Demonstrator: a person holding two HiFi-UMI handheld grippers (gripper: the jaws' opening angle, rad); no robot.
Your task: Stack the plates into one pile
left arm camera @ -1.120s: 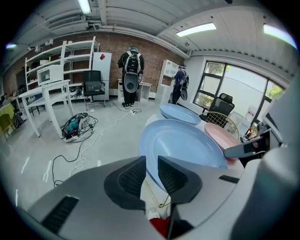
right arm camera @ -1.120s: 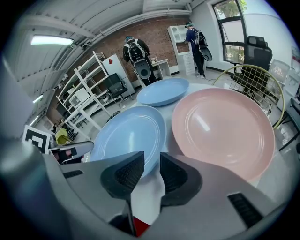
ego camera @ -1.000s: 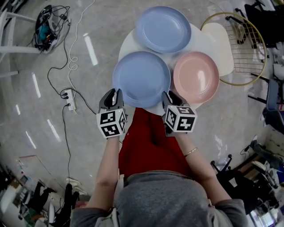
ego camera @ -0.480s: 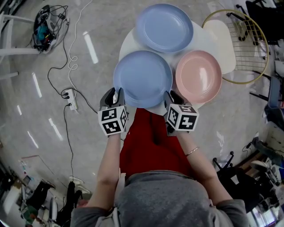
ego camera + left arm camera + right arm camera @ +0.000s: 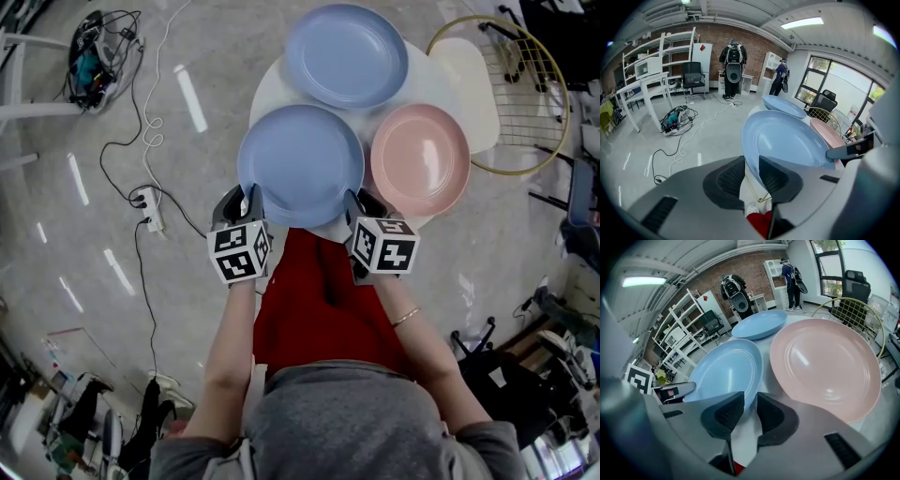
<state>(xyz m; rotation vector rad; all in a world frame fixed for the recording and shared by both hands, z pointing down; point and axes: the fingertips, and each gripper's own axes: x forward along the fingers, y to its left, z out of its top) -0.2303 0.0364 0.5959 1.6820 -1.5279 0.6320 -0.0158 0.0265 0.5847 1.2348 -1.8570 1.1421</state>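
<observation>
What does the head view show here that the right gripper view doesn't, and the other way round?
Head view only: the floor's power strip and cable bundle, and the person's forearms. Right gripper view only: the brick wall, white shelves, window and ceiling light. Both: the near blue plate, the far blue plate and the pink plate, unstacked on the white table, and the gold wire chair.

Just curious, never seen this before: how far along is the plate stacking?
Nothing is stacked yet: the far blue plate, near blue plate and pink plate lie side by side on the table. In hand: the left hand-held gripper has just been closing its jaws, with the near blue plate's rim between them; the right hand-held gripper waits open at that rim. Still to do: every stacking move.
</observation>
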